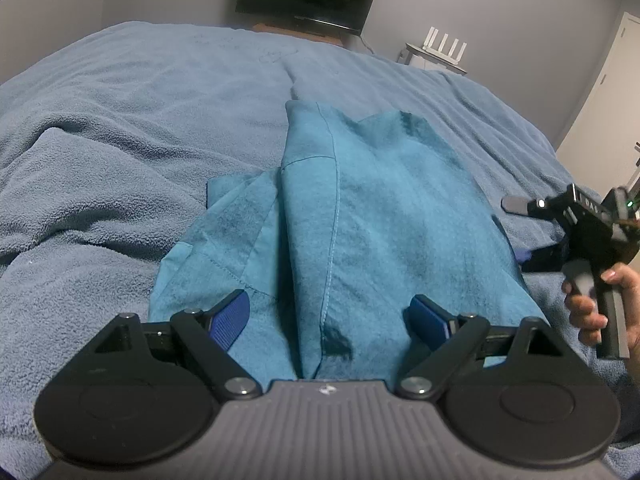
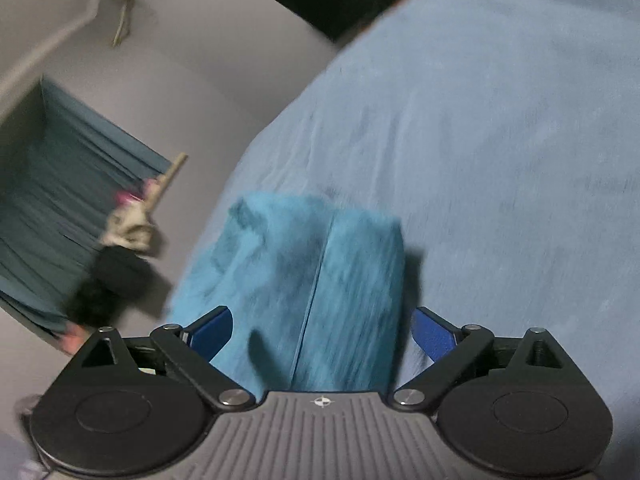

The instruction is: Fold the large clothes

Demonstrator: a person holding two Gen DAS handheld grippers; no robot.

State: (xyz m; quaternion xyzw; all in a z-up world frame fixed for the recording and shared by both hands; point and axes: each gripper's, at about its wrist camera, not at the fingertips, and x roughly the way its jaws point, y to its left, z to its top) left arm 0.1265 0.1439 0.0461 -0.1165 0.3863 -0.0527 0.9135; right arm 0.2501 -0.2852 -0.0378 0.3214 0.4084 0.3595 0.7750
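Teal garment (image 1: 360, 216) partly folded on the blue fleece blanket (image 1: 120, 128).
Left hand-held gripper (image 1: 327, 316) spread wide over its near edge; right hand-held gripper (image 2: 322, 330), blurred, seemingly also released.

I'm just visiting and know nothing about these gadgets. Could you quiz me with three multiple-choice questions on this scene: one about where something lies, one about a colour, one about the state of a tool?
1. Where does the teal garment lie?
A. on the blue fleece blanket
B. on a wooden chair
C. on the floor

2. What colour are the pads on the left hand-held gripper?
A. red
B. dark blue
C. white

3. How do the jaws of the left hand-held gripper stand?
A. clamped on the cloth
B. wide apart, holding nothing
C. shut on a hanger

Answers: 1 A, the blanket surrounds the garment on all sides. 2 B, both pads show dark blue. 3 B, the pads stand far apart with garment visible between them, ungripped.
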